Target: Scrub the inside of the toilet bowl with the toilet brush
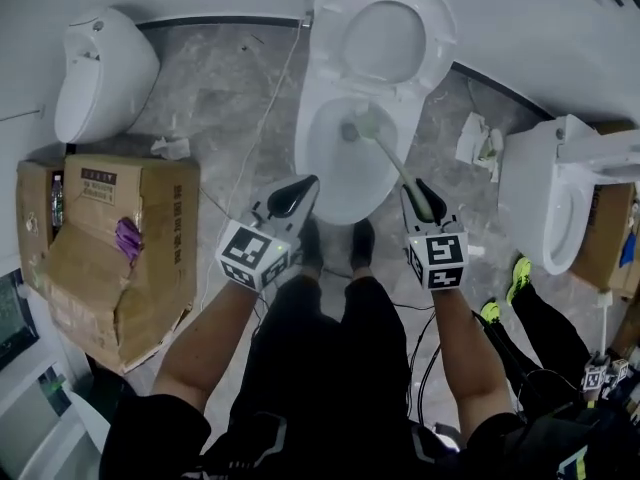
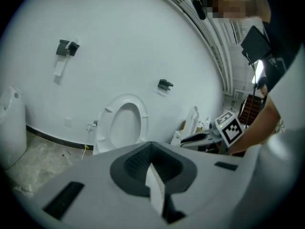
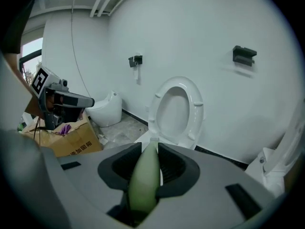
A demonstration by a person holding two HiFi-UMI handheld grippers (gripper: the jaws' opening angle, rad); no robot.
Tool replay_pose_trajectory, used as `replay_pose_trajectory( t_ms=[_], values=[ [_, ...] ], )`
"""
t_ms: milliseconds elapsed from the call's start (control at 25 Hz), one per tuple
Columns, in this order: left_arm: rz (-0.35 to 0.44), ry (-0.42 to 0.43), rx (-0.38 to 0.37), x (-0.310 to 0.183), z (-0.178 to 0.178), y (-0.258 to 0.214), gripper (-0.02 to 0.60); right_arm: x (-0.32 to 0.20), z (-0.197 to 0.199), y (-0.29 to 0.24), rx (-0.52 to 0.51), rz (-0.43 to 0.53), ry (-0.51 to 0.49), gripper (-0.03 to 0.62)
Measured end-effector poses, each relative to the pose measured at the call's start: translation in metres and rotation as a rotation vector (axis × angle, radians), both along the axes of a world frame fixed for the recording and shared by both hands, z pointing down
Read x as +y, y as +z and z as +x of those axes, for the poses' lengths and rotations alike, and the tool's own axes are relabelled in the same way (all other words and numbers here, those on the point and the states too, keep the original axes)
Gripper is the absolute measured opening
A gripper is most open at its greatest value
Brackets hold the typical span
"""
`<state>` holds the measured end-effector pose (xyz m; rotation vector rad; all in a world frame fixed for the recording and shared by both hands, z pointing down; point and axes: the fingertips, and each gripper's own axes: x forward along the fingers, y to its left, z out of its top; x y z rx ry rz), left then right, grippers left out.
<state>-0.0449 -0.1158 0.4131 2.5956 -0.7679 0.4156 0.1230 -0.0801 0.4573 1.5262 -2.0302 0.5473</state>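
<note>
The white toilet (image 1: pixel 310 138) stands ahead of me with its seat and lid (image 1: pixel 430 28) raised against the wall. My right gripper (image 1: pixel 422 196) is shut on the pale green handle (image 1: pixel 392 158) of the toilet brush. The brush head (image 1: pixel 357 128) is down inside the bowl, near its back. In the right gripper view the handle (image 3: pixel 145 180) runs out between the shut jaws (image 3: pixel 151 149) toward the raised seat (image 3: pixel 196 113). My left gripper (image 1: pixel 300 190) hovers over the bowl's front left rim, shut and holding nothing (image 2: pixel 151 151).
A torn cardboard box (image 1: pixel 110 248) sits on the floor at left, with a white fixture (image 1: pixel 100 68) behind it. Another toilet (image 1: pixel 555 198) stands at right, with crumpled paper (image 1: pixel 478 146) beside it. Another person's legs and yellow-green shoes (image 1: pixel 518 273) are close on my right. A cable (image 1: pixel 265 118) crosses the floor.
</note>
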Motion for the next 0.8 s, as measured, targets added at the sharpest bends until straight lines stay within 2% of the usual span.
replay_pose_trajectory(
  t_ms=[120,360,800],
  values=[
    [-0.001,0.015,-0.032,-0.003,0.003,0.024,0.009,-0.006,0.002,0.025,-0.003,-0.030,-0.024,0.114],
    [-0.064,-0.056,-0.033,-0.014,0.007,0.079,0.009,-0.015,0.012,0.087,0.036,-0.103,-0.060,0.114],
    [-0.139,-0.101,-0.061,-0.028,0.014,0.164,0.009,-0.039,0.010,0.185,0.075,-0.208,-0.107,0.114]
  ],
)
